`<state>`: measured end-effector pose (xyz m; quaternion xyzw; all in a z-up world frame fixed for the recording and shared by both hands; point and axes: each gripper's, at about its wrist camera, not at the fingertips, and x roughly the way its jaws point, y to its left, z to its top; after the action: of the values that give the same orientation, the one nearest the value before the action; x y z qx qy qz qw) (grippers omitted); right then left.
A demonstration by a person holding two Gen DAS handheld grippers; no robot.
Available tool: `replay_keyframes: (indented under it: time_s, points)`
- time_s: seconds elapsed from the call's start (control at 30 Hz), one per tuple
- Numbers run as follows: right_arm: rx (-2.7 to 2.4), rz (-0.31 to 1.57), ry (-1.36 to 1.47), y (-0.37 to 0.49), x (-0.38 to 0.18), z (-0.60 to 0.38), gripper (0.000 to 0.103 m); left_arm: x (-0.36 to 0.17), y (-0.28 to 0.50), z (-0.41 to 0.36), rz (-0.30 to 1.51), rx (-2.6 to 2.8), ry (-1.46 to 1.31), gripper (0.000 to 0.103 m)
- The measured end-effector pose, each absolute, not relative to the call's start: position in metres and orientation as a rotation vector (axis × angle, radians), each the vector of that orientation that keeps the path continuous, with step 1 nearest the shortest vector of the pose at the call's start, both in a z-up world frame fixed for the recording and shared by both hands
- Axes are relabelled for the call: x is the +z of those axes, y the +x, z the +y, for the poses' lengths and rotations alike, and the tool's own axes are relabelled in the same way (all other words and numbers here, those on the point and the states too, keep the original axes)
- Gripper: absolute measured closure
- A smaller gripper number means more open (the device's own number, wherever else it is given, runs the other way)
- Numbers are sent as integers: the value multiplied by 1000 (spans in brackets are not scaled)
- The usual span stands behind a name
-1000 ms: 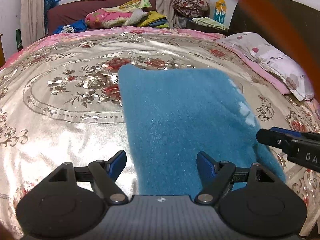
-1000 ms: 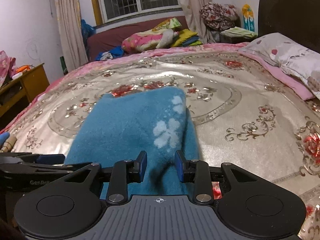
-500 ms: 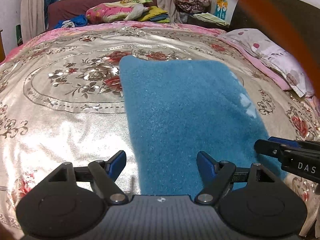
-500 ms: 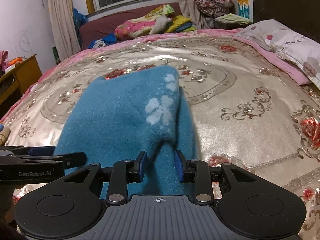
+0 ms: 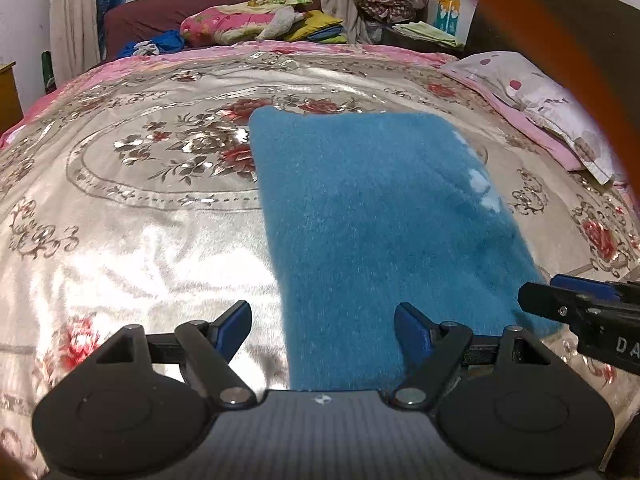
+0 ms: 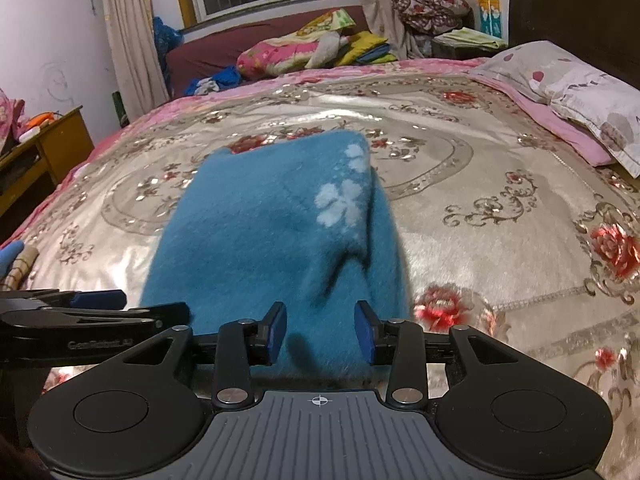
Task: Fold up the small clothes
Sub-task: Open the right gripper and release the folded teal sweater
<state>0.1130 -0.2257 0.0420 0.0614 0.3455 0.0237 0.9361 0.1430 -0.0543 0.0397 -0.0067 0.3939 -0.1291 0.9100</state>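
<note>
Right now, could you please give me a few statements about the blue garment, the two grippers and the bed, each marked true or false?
1. The blue fleece garment lies on the floral bedspread. True.
2. The left gripper is clamped shut on the garment. False: its jaws stand wide apart, the garment's left edge between them.
3. White paw prints show near the garment's right edge. True.
4. The right gripper is open. True: its blue pads are apart, with the fleece in the gap.
5. The spotted pillow rests on top of the garment. False: it lies apart, at the right side of the bed.
</note>
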Motion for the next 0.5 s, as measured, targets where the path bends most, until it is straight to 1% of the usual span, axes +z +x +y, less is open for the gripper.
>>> replay_keyframes:
  time_s: [0.23,0.5]
  points:
    - [48,731,147,97,33,-226,65,34,128,-46,817,-248,-49,13]
    - [45,742,167,93,28,-228,65,33,121,-47,816,-248,-31,12]
